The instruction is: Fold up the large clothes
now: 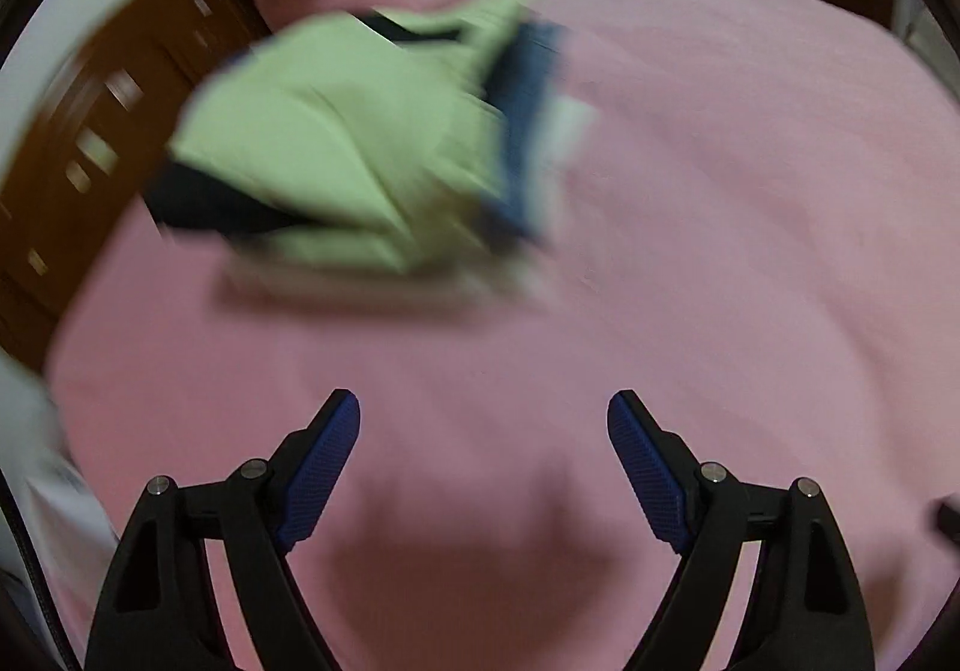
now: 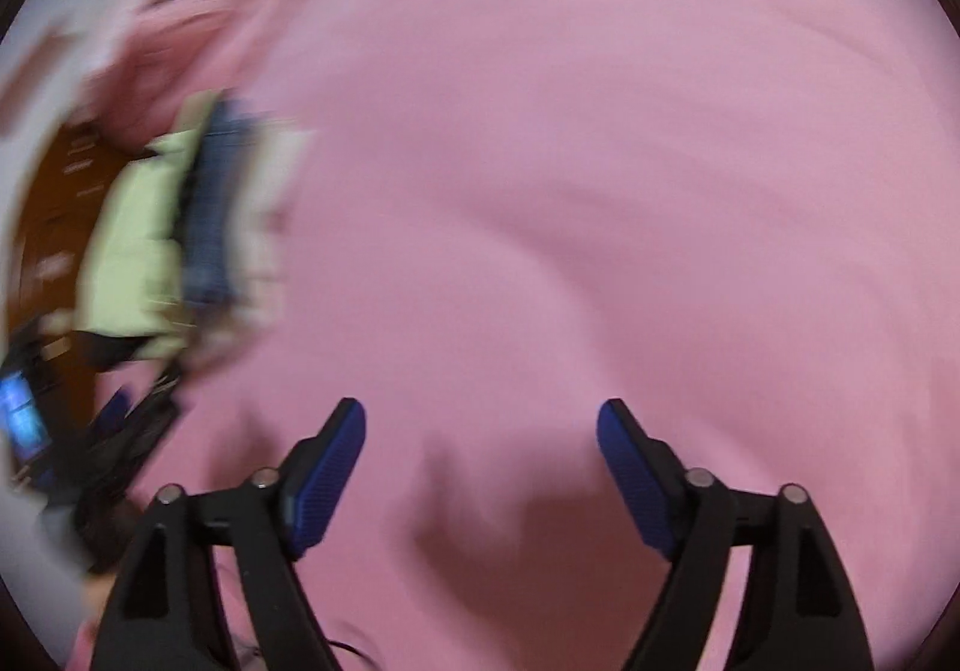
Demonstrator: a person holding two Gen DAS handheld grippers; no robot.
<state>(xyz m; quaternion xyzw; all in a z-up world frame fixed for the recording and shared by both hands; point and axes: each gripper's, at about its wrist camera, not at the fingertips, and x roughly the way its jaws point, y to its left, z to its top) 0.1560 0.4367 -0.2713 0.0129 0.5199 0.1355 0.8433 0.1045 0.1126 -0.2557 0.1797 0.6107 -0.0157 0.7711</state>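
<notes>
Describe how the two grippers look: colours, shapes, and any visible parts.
Both look alike. The left gripper and the right gripper each have two black, angular plastic fingers with triangular cut-outs and round silver pivot pins. The inner pads are blue and finely ribbed. No sleeves or markings show.

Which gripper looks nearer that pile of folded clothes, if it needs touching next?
Probably the left gripper: the folded pile lies just ahead of its open fingers. For the right gripper, the pile sits far off to one side.
</notes>
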